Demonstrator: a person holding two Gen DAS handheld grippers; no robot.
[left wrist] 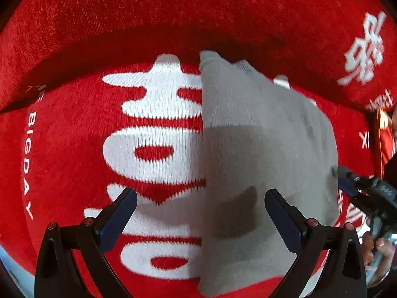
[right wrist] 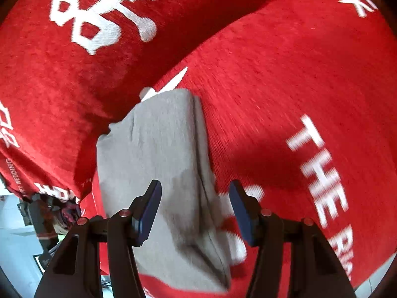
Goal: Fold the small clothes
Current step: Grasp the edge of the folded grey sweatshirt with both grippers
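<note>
Both tools are pointed steeply downward; the left tool (left wrist: 201,203) is spread wide, the right tool (right wrist: 196,200) held partly open, nothing gripped.

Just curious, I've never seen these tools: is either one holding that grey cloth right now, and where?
Neither. The grey garment lies on the red cover; the left gripper and the right gripper hover over it with jaws apart, not pinching it.

Grey garment (left wrist: 260,149) matt knit cloth; red cover (left wrist: 74,149) fuzzy (woven).
</note>
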